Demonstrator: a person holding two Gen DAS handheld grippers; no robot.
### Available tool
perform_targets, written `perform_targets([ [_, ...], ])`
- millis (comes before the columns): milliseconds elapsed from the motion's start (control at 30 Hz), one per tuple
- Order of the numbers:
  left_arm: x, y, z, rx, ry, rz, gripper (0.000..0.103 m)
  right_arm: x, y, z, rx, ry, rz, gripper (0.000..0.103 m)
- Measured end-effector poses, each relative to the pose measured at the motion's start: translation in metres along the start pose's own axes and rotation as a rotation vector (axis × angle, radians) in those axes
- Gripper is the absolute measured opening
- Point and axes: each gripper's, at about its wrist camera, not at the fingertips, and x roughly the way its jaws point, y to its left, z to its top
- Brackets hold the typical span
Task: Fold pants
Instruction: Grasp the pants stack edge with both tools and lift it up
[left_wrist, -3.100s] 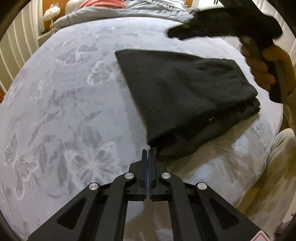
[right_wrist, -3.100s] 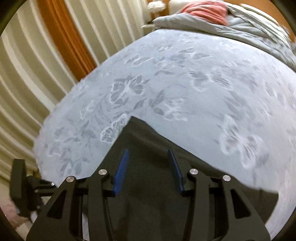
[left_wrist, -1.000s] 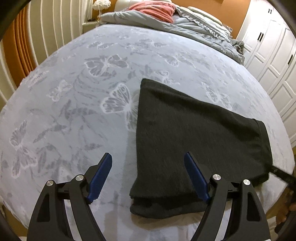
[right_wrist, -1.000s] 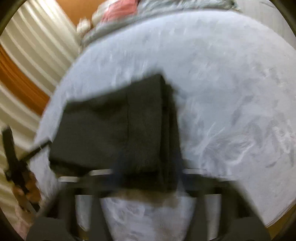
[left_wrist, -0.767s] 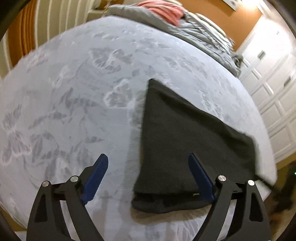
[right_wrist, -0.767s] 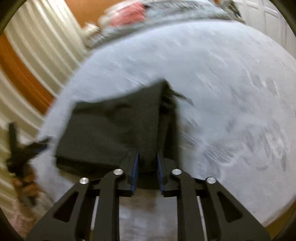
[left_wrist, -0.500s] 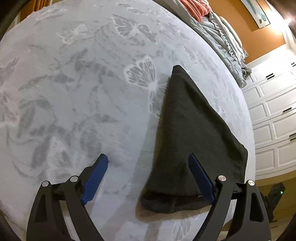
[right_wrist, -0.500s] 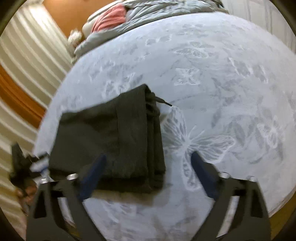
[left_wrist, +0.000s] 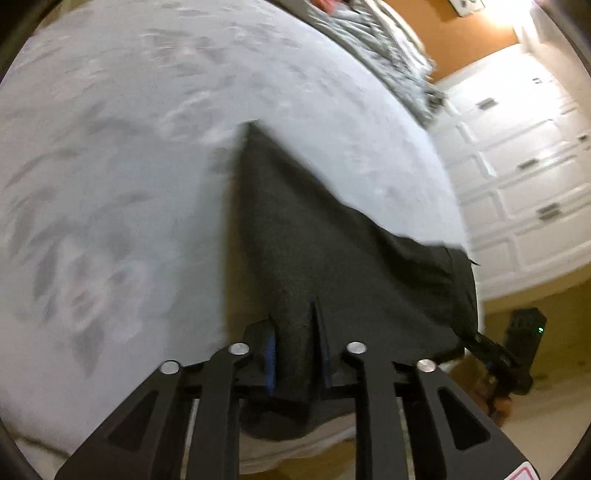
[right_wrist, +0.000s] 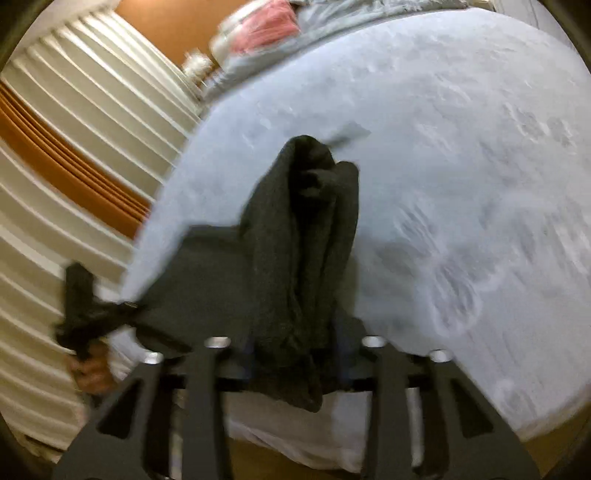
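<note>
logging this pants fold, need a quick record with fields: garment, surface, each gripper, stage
garment: dark folded pants, near edge bunched up
surface: pale butterfly-print bedspread
left gripper: jaws have just been closing, now pinching the near corner of the pants
right gripper: jaws have just been closing, thick bunched end of the pants between them; blur hides whether the pads press
background: rumpled grey duvet at the head of the bed, white cabinets
stage: both ends being gripped, next fold not yet made

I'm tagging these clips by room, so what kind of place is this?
Most likely a home bedroom. The dark pants lie on a bed with a pale butterfly-patterned cover, rumpled grey bedding sits at its far end, and white panelled wardrobe doors line the wall beside it.
</note>
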Motion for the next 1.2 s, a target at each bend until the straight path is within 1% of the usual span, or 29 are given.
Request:
perform_targets([
  [33,0.003,0.006,-0.005,-0.027,0.006,0.035,0.042,0.011,-0.013,-0.009,0.054,0.025,-0.047,0.075],
  [67,0.005,0.014,-0.01,-0.07,0.017,0.036,0.051,0.019,-0.021,-0.014,0.104,0.061,-0.039,0.075],
  [100,0.005,0.019,-0.012,-0.094,0.029,0.01,0.056,0.019,-0.024,-0.016,0.124,0.05,-0.016,0.076],
  [133,0.005,0.02,-0.011,-0.1,0.03,-0.007,0.059,0.014,-0.023,-0.015,0.125,0.033,0.0,0.081],
  [167,0.004,0.021,-0.01,-0.1,0.022,-0.016,0.068,0.011,-0.021,-0.013,0.119,0.025,0.023,0.084],
  [200,0.002,0.02,-0.011,-0.101,0.006,-0.016,0.074,0.012,-0.02,-0.012,0.12,0.019,0.04,0.088],
  [233,0.001,0.019,-0.012,-0.104,-0.008,-0.018,0.074,0.013,-0.02,-0.011,0.132,0.021,0.061,0.089],
  [267,0.003,0.017,-0.012,-0.102,-0.003,-0.025,0.077,0.018,-0.02,-0.009,0.144,0.03,0.074,0.089],
  [300,0.008,0.015,-0.011,-0.105,0.015,-0.041,0.081,0.024,-0.019,-0.008,0.16,0.05,0.091,0.089],
  [333,0.011,0.015,-0.011,-0.11,0.027,-0.048,0.082,0.03,-0.018,-0.007,0.171,0.061,0.095,0.09],
  [400,0.02,0.012,-0.009,-0.113,0.04,-0.045,0.082,0.036,-0.011,-0.006,0.154,0.06,0.073,0.09],
  [433,0.024,0.007,-0.009,-0.092,0.038,-0.039,0.082,0.037,-0.006,-0.006,0.139,0.057,0.058,0.09],
  [467,0.028,0.004,-0.009,-0.075,0.045,-0.04,0.082,0.034,-0.006,-0.012,0.132,0.054,0.051,0.091],
  [567,0.037,-0.004,-0.005,-0.048,0.044,-0.021,0.084,0.035,-0.01,-0.011,0.121,0.038,0.042,0.09],
  [600,0.039,-0.006,-0.005,-0.032,0.046,-0.016,0.084,0.035,-0.01,-0.011,0.114,0.031,0.036,0.086],
  [633,0.041,-0.009,-0.003,-0.011,0.048,-0.013,0.083,0.035,-0.009,-0.01,0.101,0.022,0.006,0.068],
  [667,0.041,-0.01,-0.001,-0.011,0.034,-0.013,0.068,0.036,-0.009,-0.008,0.092,0.018,-0.009,0.056],
  [700,0.041,-0.011,0.001,-0.01,0.032,-0.011,0.031,0.036,-0.01,-0.007,0.103,0.014,0.007,0.041],
  [733,0.042,-0.009,0.001,-0.013,0.046,-0.009,0.014,0.031,-0.011,-0.006,0.118,0.002,0.037,0.03],
  [767,0.041,-0.006,0.003,-0.04,0.057,-0.045,0.013,0.021,-0.009,-0.004,0.111,-0.019,0.062,0.028],
  [800,0.035,-0.003,0.003,-0.068,0.049,-0.067,0.012,0.013,-0.005,-0.003,0.094,-0.037,0.076,0.027],
  [867,0.011,-0.013,-0.002,-0.04,0.02,-0.086,0.011,-0.006,0.006,-0.006,0.056,-0.06,0.1,0.027],
  [900,0.001,-0.019,-0.01,-0.022,0.022,-0.093,0.011,-0.015,0.011,-0.013,0.04,-0.053,0.108,0.027],
  [967,-0.01,-0.023,-0.028,-0.004,0.045,-0.065,0.011,-0.016,0.007,-0.028,0.055,-0.013,0.095,0.029],
  [1067,-0.002,-0.017,-0.051,0.002,0.085,0.01,0.015,-0.002,-0.005,-0.048,0.094,0.033,0.026,0.037],
  [1100,0.003,-0.011,-0.055,-0.009,0.082,0.029,0.02,0.004,-0.015,-0.054,0.125,0.041,0.03,0.045],
  [1133,0.007,-0.006,-0.057,-0.022,0.073,0.041,0.026,0.006,-0.023,-0.057,0.166,0.036,0.056,0.051],
  [1167,0.011,-0.001,-0.058,-0.05,0.065,0.046,0.039,0.007,-0.027,-0.059,0.203,0.025,0.088,0.052],
  [1200,0.014,0.004,-0.058,-0.084,0.055,0.025,0.048,0.006,-0.03,-0.058,0.23,0.023,0.117,0.056],
])
